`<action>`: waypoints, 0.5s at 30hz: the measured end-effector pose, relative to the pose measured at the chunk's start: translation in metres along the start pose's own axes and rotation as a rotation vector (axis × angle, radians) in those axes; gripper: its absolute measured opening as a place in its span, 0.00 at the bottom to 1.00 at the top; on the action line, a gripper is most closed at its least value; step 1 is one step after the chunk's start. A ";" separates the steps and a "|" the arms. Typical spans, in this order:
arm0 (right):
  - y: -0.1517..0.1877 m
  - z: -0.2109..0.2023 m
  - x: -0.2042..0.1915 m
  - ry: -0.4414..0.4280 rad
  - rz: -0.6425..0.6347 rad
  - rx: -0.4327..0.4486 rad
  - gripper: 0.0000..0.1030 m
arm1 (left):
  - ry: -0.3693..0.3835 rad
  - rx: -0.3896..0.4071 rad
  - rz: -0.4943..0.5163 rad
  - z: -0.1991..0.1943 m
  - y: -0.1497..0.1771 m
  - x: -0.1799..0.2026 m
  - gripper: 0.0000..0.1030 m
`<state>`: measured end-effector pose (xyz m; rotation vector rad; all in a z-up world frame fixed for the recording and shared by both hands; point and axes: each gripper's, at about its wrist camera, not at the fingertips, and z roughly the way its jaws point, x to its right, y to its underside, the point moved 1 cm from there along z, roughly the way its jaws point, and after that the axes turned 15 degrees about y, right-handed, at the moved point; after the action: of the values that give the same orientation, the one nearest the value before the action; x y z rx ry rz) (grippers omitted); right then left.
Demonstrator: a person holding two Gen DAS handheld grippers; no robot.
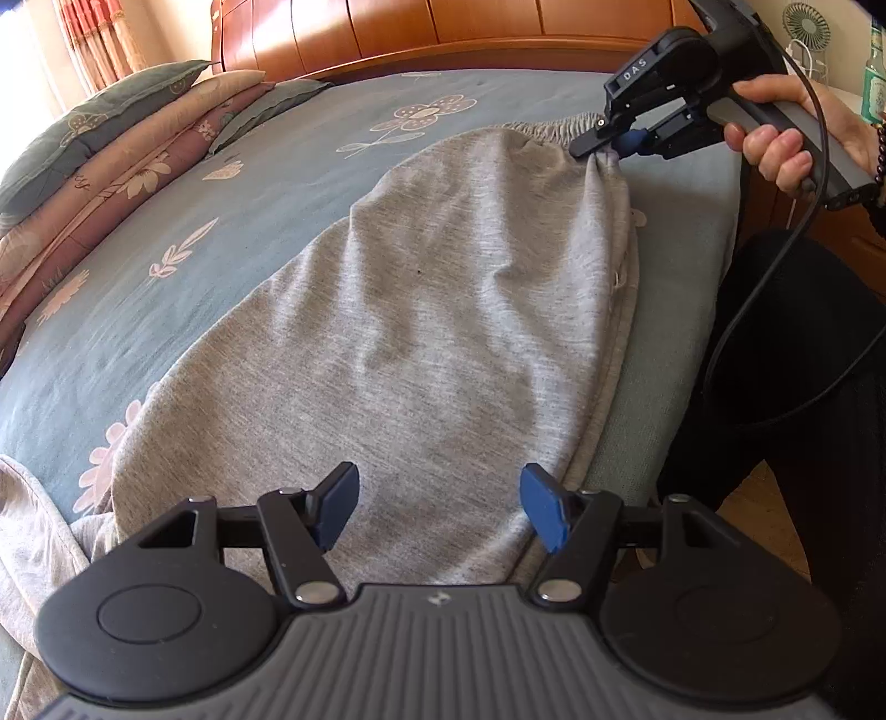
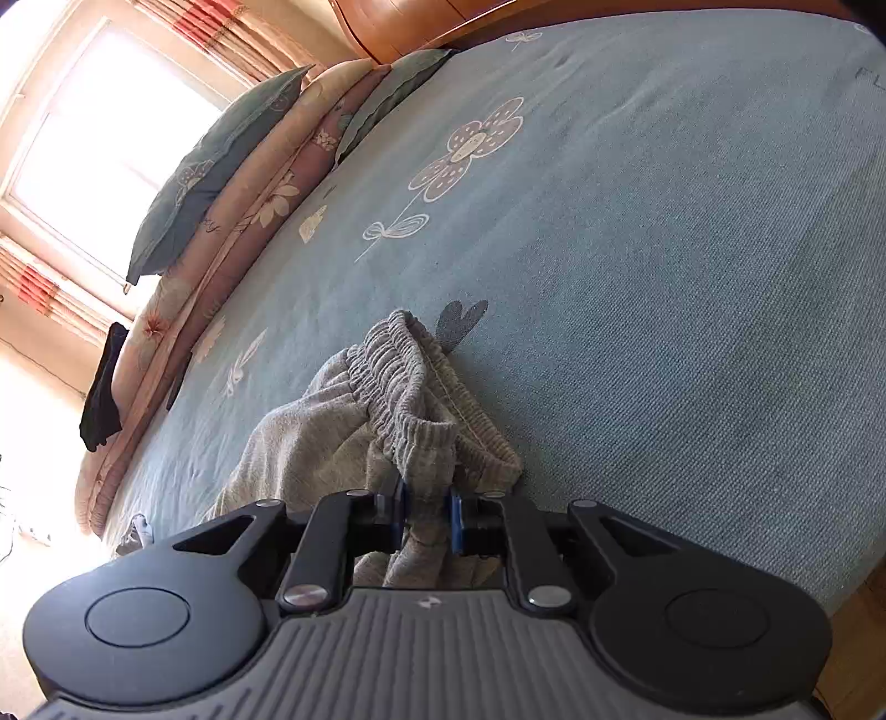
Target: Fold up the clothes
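A pair of grey sweatpants (image 1: 421, 310) lay spread lengthwise along the near edge of the bed, on a blue-grey bedspread (image 1: 266, 183) printed with pale flowers; the elastic waistband (image 2: 410, 382) was at the far end, gathered and lifted a little off the cover. The right gripper (image 2: 427, 518) was clamped on that waistband, its blue pads pressing a bunched fold of the ribbed grey cloth between them; in the left wrist view the same gripper showed at the upper right, pinching the waistband's corner, with a person's hand (image 1: 786, 138) wrapped round its handle and a black cable (image 1: 775, 310) trailing down from it. The left gripper (image 1: 440, 512) hung over the near end of the sweatpants with its jaws standing well apart; nothing was between the pads (the cloth lay flat beneath them, and whether the tips touched it could not be told). Folded quilts and pillows (image 1: 111, 160) were stacked along the left side of the bed; a wooden headboard (image 1: 454, 33) stood behind; a bright window with striped curtains (image 2: 99, 138) showed in the right wrist view.
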<state>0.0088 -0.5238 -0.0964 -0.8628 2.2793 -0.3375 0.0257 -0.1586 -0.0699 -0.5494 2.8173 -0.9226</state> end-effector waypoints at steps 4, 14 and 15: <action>-0.001 -0.023 -0.002 0.088 -0.003 0.072 0.28 | 0.009 -0.017 -0.009 -0.007 0.006 -0.004 0.64; 0.043 -0.017 -0.095 -0.104 -0.283 -0.012 0.40 | -0.004 0.053 -0.006 -0.008 -0.018 -0.009 0.64; 0.049 -0.009 -0.101 -0.090 -0.303 -0.039 0.40 | -0.001 0.050 -0.024 -0.006 -0.017 -0.012 0.64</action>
<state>0.0350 -0.4203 -0.0617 -1.2221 2.0792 -0.3806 0.0403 -0.1639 -0.0552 -0.5778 2.7839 -0.9937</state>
